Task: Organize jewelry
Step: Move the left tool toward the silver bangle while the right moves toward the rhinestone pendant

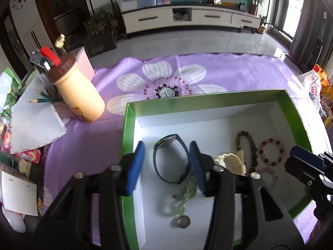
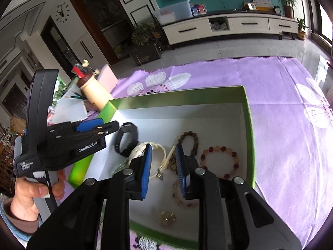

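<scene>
A green box with a white floor lies on the purple cloth and holds the jewelry. My left gripper hangs open above a dark watch, which lies free on the box floor. Nearer me lies a pale green necklace with a round pendant. To the right are a cream carved piece, a brown bead string and a red-pink bead bracelet. My right gripper stands slightly open over a cream bracelet, gripping nothing. A pale pink bracelet and a gold piece lie below it.
A cream bottle-shaped pen holder and white paper sheets stand left of the box. Snack packets crowd the right edge. The flowered purple cloth stretches beyond the box. A person's hand holds the left gripper.
</scene>
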`<state>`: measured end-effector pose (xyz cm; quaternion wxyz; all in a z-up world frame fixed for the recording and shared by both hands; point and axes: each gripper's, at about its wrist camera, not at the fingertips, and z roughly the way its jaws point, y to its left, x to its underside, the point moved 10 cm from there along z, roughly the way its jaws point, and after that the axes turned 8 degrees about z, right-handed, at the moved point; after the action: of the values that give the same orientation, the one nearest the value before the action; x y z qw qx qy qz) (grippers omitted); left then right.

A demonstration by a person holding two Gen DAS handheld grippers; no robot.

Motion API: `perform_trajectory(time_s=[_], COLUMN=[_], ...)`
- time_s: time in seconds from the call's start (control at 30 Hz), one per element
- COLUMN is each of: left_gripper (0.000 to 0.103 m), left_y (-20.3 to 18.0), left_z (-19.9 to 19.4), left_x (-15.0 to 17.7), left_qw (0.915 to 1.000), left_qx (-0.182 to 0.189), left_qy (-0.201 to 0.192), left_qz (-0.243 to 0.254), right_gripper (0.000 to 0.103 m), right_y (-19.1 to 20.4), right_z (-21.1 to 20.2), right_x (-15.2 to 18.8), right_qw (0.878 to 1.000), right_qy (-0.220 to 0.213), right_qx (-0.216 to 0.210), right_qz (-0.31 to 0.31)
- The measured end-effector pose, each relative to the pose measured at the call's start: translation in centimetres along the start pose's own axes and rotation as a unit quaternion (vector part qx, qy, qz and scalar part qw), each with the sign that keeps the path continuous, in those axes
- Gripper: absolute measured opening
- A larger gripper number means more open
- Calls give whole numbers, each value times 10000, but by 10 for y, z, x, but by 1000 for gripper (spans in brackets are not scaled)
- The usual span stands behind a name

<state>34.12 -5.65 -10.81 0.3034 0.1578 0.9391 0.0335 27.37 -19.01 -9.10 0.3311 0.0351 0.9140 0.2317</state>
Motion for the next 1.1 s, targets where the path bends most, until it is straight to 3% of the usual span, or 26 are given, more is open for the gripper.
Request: perform_trajectory(time_s=[0.07, 0.23, 0.43, 0.57, 0.67, 0.77, 1.1], left_gripper=[61, 73, 84, 91, 98, 98, 101], left_y=[-3, -3, -5, -12, -26, -38, -41], left_z=[-15, -68, -107, -109, -104, -99, -76], left_x=[2, 25, 76, 112, 140, 165, 212], left_qw=[9999, 9986, 9970, 9977, 9979, 9981, 9969], left_qx=[26, 73, 430, 496, 594, 596, 674], left_qy=[-132, -532, -598, -398, -203, -106, 245], left_qz=[29, -25, -239, -243, -149, -96, -330], right_gripper=[27, 32, 33, 33, 40, 40, 44], right_y=[3, 12, 7, 1, -5, -4, 8], right_z=[-16, -62, -80, -73, -65, -54, -23], right_x=[4, 29, 80, 118, 144, 163, 185], right_qw=[9999, 9989, 9987, 9986, 9975, 9972, 9922], right_qy=[-118, -380, -139, 173, 286, 452, 594], right_qx=[-53, -124, 5, 100, 318, 263, 548], right_qz=[-45, -249, -496, -485, -565, -530, -953])
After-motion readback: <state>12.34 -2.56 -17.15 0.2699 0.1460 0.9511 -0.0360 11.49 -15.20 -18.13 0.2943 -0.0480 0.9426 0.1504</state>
